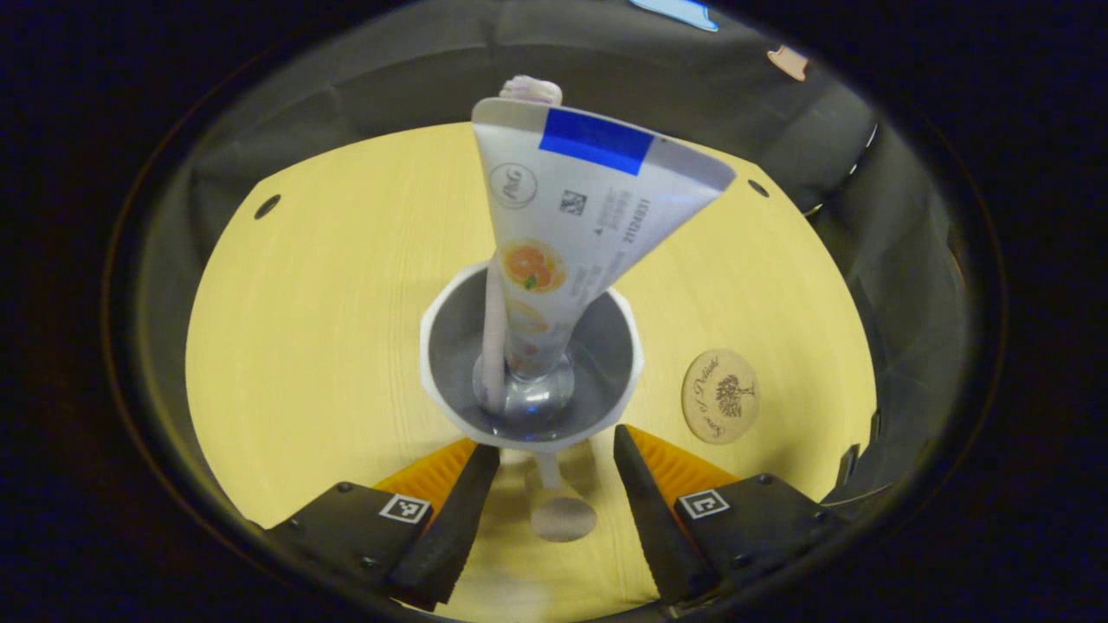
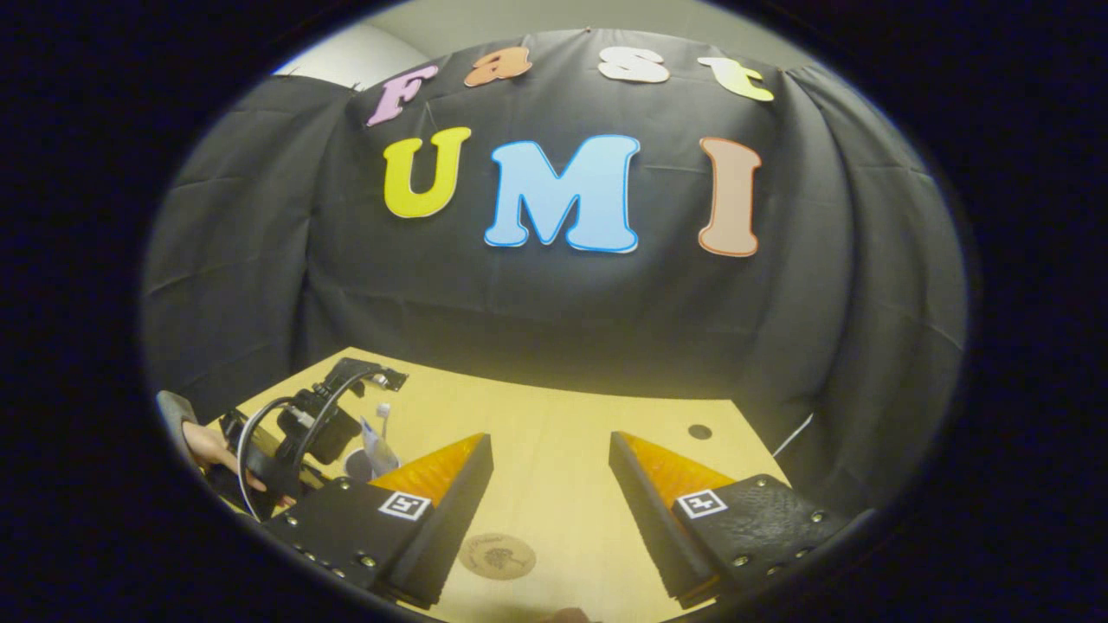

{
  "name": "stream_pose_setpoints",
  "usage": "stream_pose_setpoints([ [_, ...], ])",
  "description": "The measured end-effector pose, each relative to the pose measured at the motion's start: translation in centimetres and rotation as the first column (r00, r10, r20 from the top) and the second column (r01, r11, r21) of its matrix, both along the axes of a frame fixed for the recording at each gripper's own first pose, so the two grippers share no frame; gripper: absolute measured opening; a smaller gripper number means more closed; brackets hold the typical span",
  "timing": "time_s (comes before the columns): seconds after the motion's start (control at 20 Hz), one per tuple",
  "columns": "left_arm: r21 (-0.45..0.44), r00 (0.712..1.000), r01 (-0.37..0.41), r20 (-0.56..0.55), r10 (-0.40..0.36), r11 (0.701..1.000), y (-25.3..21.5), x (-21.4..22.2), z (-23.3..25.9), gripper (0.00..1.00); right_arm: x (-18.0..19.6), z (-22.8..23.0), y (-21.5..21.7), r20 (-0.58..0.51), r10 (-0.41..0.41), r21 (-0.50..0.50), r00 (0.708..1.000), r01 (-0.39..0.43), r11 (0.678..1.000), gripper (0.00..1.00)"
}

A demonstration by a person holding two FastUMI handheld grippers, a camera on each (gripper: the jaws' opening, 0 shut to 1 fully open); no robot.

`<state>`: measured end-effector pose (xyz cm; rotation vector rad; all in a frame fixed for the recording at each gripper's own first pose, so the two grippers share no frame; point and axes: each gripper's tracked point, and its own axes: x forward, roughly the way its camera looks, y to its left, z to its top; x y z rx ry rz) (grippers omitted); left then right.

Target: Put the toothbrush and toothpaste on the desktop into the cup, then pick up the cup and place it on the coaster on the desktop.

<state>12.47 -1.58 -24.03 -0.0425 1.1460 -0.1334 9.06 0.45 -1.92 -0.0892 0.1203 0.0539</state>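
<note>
Left gripper view: the left gripper point(image 1: 547, 484) is seen at the bottom of the frame, fingers spread apart with nothing clamped between them. The near rim of the cup point(image 1: 450, 394) sits in the gap just past the fingertips; contact with the fingers cannot be confirmed. The cup is white with a grey interior and stands upright on the yellow desk point(image 1: 303, 346) at frame centre, viewed from above. The toothpaste point(image 1: 576, 225) is stood in the cup cap-down, its flat crimped end with a blue band raised toward the upper centre of the frame. The toothbrush point(image 1: 493, 337) is held in the cup as well, its pale handle running along the left side of the tube and its head point(image 1: 531, 88) visible just above the tube's top edge. The round wooden coaster point(image 1: 720, 396) lies flat on the desk at the lower right, near the cup but apart from it.

Right gripper view: the right gripper point(image 2: 550, 510) is at the bottom of the frame, fingers apart and empty, held over the desk. The coaster is seen low in the frame, between the fingers. The other gripper and the hand point(image 2: 212, 450) holding it are seen at the lower left, beside the cup with the tube standing in it.
</note>
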Motion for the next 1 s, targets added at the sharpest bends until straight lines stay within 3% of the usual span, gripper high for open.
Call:
stream_pose_setpoints([
  [0.2, 0.028, 1.000, -0.011, -0.014, 0.011, 1.000, 0.6, 0.5, -0.1, 0.89, -1.1, -1.2, -2.3, -0.035, -0.040, 0.025, 0.999, 0.041, 0.999, 0.88],
  [0.35, 0.052, 0.999, -0.029, -0.014, 0.029, 0.998, 1.2, 0.7, 0.0, 0.71, -1.8, -1.8, -3.7, -0.057, -0.062, 0.045, 0.996, 0.064, 0.997, 0.88],
  [0.55, 0.066, 0.999, -0.035, -0.019, 0.036, 0.997, 1.1, 0.6, -0.1, 0.63, -2.3, -2.6, -4.8, -0.085, -0.076, 0.081, 0.993, 0.083, 0.993, 0.88],
  [0.65, 0.080, 0.999, -0.043, -0.017, 0.044, 0.996, 1.0, 0.7, -0.1, 0.38, -2.4, -3.0, -5.3, -0.096, -0.082, 0.096, 0.992, 0.091, 0.991, 0.88],
  [1.0, 0.085, 0.999, -0.050, 0.024, 0.048, 0.995, 0.6, 1.2, 0.0, 0.33, -2.7, -3.2, -6.4, -0.108, -0.093, 0.141, 0.990, 0.108, 0.984, 0.88],
])
